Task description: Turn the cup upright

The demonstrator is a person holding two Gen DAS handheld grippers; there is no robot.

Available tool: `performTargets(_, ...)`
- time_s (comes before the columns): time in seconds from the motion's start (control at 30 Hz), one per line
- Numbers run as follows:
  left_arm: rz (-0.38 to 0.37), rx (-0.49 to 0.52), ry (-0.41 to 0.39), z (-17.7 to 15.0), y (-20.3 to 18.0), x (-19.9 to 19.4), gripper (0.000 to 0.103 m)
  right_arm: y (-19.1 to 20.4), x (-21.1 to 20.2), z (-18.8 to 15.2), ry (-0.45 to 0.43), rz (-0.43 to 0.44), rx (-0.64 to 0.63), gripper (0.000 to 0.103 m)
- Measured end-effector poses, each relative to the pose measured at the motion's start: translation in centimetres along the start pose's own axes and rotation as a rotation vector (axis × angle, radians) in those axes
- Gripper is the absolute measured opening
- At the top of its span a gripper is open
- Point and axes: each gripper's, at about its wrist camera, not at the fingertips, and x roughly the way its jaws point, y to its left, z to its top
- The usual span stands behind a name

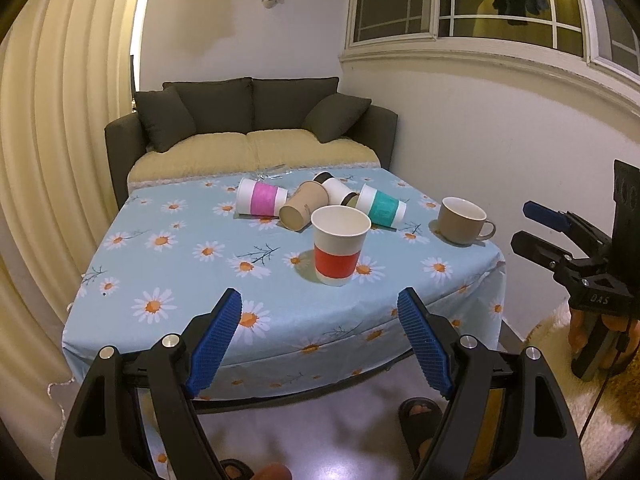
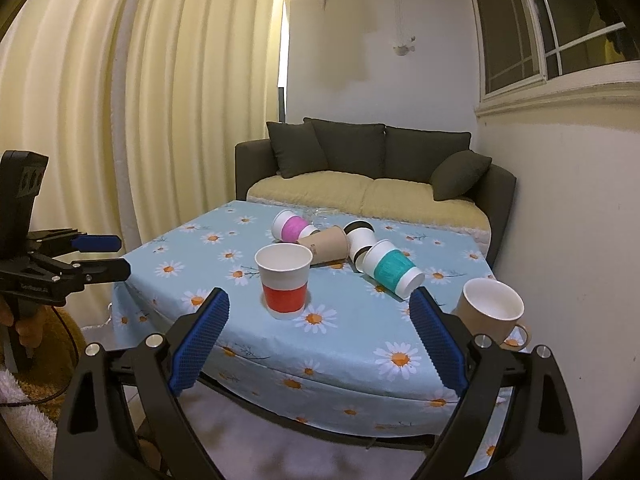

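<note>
Behind the table [image 1: 168,280] a sofa [image 1: 256,120] is sitting against the wall. Both grippers are hovering off the table's near edge, clear of everything: the left gripper [image 1: 320,336] with its jaws spread wide, the right gripper [image 2: 318,336] likewise spread and holding nothing. Toward the table's middle a red cup [image 1: 340,246] is standing upright, mouth up. Past it pink [image 1: 260,198], brown [image 1: 302,206], white [image 1: 340,192] and teal [image 1: 380,210] cups are lying tipped together. A mug [image 1: 462,220] is standing near the table's right edge.
</note>
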Motion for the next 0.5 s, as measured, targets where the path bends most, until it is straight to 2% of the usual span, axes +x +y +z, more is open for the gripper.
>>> performTargets(0.5, -0.022, 0.015, 0.01, -0.07, -0.6, 0.38, 0.079, 0.08, -0.15, -0.01, -0.009, -0.029, -0.004, 0.091)
